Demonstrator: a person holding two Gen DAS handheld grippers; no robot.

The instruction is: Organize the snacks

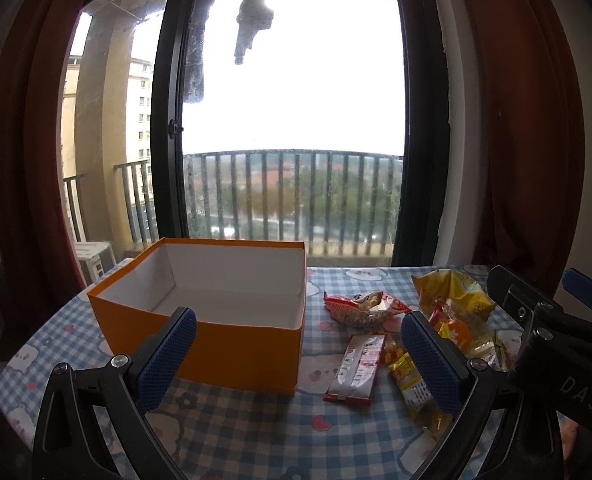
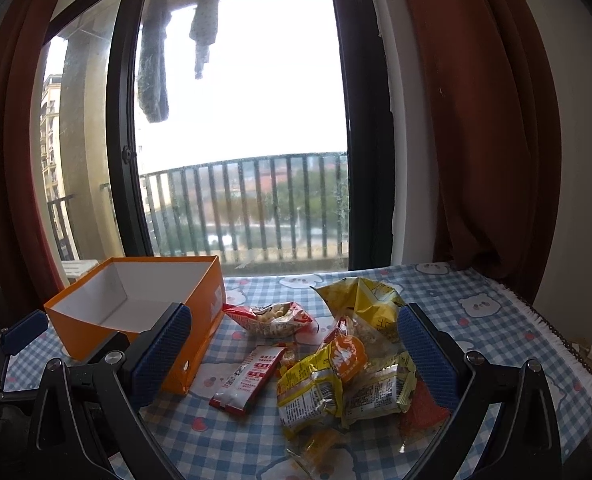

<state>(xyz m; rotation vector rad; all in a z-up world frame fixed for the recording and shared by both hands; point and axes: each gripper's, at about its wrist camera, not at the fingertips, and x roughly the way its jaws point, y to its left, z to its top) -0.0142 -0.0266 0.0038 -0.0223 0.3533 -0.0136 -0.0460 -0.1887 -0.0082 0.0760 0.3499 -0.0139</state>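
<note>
Both grippers are hovering low over the near edge of the table [image 2: 495,300], which is covered in a blue checked cloth, and neither is carrying anything. The left gripper [image 1: 297,354] is standing with its blue pads wide apart, facing the near right corner of the orange box [image 1: 216,344]. The right gripper [image 2: 296,354] is likewise spread wide, aiming at the snack pile.

The box is sitting open toward the table's left edge, its white inside bare, so I judge the sorting is only getting started. The snacks are lying in a loose heap just right of the box: a red peanut bag [image 2: 274,318] nearest its far right corner, a flat red-and-white packet [image 2: 248,380] alone on the cloth near the box's near corner, a crumpled yellow bag [image 2: 359,300] farther back, and two yellow noodle-style packets [image 2: 311,392] overlapping under an orange-labelled packet [image 2: 349,354].

To do this step well, I would be taking the loose red-and-white packet first, since nothing is lying on it. It is flat, so the jaws should be coming down steeply across its narrow width and pinching an edge. The crinkly film will probably slip, so a firm squeeze matters. The overlapping packets risk dragging one another, so each should be lifted straight up before swinging over the box's rim.
</note>
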